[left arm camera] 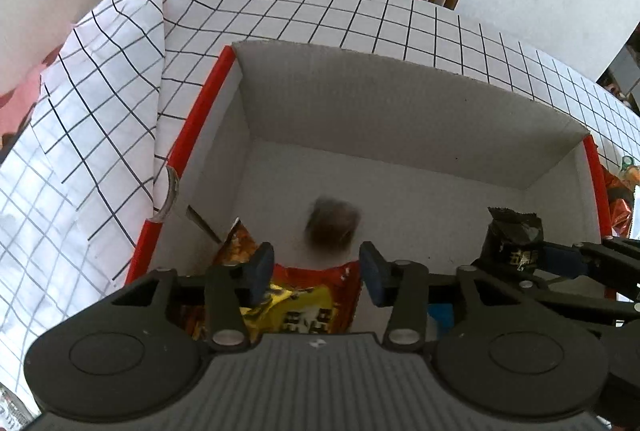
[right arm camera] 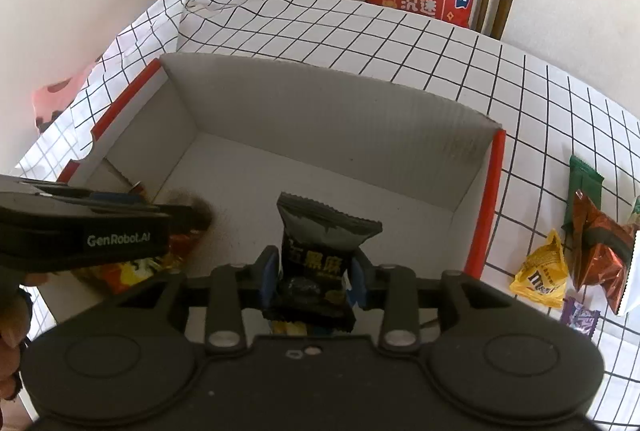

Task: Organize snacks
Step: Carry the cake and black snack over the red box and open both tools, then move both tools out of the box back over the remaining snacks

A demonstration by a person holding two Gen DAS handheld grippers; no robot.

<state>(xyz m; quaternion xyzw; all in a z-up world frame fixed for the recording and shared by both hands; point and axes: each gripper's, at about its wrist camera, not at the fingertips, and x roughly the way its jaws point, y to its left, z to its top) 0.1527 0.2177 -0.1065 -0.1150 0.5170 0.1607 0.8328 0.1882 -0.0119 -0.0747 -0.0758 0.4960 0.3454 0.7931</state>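
With the left tool (left arm camera: 316, 273) released above the red and yellow packet (left arm camera: 308, 305) in the box (right arm camera: 332, 103), the right tool (right arm camera: 314, 281) grasps the black packet (right arm camera: 320, 251), which, let go carelessly, may land crooked on its neighbour.

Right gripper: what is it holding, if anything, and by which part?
The right gripper holds the black snack packet across its lower half, one pad on each side edge, the crimped top sticking up over the box.
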